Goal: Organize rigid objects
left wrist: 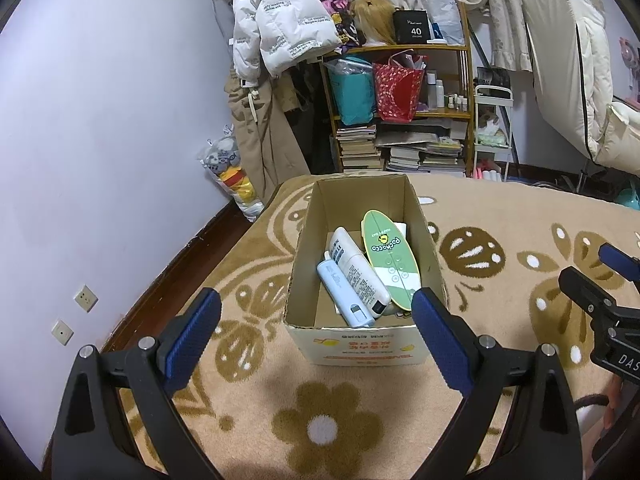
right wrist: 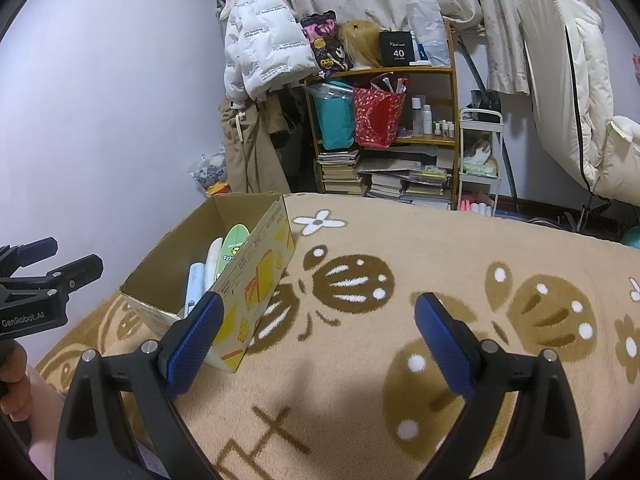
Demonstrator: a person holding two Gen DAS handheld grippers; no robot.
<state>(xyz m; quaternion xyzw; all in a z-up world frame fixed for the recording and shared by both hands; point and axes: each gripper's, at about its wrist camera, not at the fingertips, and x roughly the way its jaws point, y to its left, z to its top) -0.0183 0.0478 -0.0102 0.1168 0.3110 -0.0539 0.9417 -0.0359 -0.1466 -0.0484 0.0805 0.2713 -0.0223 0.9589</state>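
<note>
The left gripper [left wrist: 316,314] hangs empty with jaws spread before the cardboard box [left wrist: 362,346], where a white tube [left wrist: 358,270], pale blue bottle [left wrist: 344,294] and green board [left wrist: 390,254] lie. The right gripper [right wrist: 318,322] gapes empty beside the box, over bare blanket [right wrist: 400,240]. These look light, stiff and slick: pinch mid-body.

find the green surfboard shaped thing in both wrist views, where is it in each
Left wrist: the green surfboard-shaped item lies centre frame inside the cardboard box, leaning against its right wall.
Right wrist: only its top shows, left of centre, above the box's near wall.
Shared landmark: the red gift bag on the shelf behind.
</note>
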